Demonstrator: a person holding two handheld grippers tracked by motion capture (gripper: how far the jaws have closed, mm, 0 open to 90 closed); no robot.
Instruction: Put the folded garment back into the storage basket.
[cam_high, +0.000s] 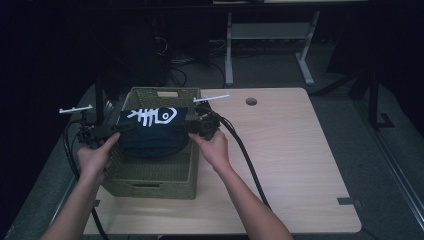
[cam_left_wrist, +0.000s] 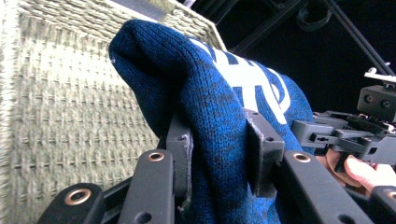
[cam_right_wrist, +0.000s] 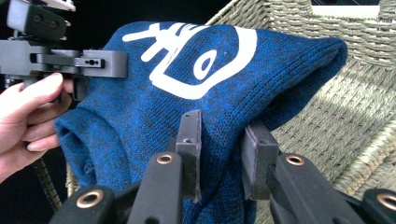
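Note:
A folded dark blue knit garment (cam_high: 152, 134) with a white fish-skeleton print hangs between my two grippers, over the open top of an olive woven basket (cam_high: 162, 186). My left gripper (cam_high: 121, 129) is shut on the garment's left edge, and the left gripper view shows the blue knit (cam_left_wrist: 212, 100) bunched between its pads (cam_left_wrist: 183, 156). At the garment's right edge my right gripper (cam_high: 186, 127) is shut too, with the cloth (cam_right_wrist: 154, 107) pinched between its black pads (cam_right_wrist: 189, 140). A hand holds each gripper.
The basket stands at the left of a light wooden table (cam_high: 290, 160) with a round cable hole (cam_high: 251, 101). Black cables (cam_high: 245, 155) trail from the grippers across the table. Behind it are a grey desk frame (cam_high: 270, 40) and dark floor.

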